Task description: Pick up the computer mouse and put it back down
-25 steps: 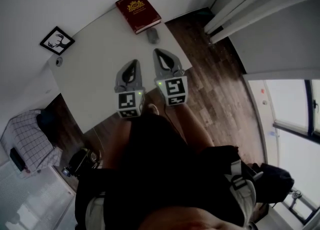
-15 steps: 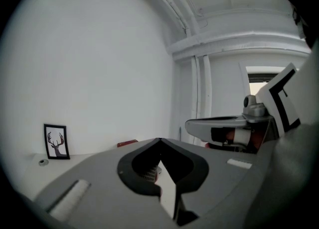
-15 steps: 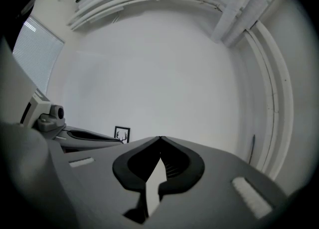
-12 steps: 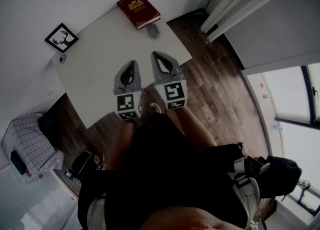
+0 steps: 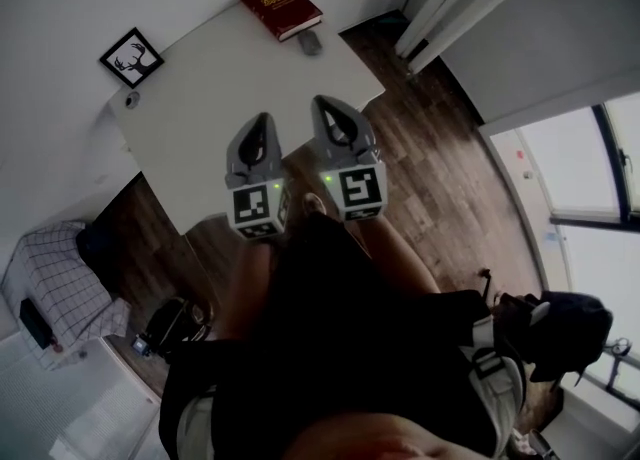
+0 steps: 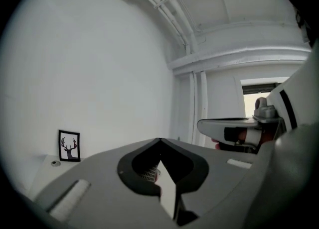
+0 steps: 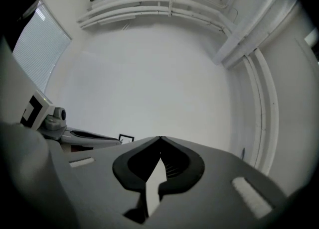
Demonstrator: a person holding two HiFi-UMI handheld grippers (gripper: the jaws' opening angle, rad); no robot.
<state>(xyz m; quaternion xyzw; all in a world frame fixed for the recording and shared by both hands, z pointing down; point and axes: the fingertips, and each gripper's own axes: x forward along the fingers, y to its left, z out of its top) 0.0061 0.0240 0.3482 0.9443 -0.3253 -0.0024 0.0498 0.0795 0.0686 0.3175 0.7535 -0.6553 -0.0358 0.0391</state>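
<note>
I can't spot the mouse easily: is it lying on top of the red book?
No, the mouse lies on the white table, next to the red book, not on it.

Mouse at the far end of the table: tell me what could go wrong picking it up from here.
1. The mouse lies close to the table edge; a nudge could send it onto the floor.
2. The red book sits right beside it, so a jaw could catch the book.
3. The left gripper and right gripper are both shut and empty, well short of the mouse; arriving shut would likely push it rather than grasp it.
</note>
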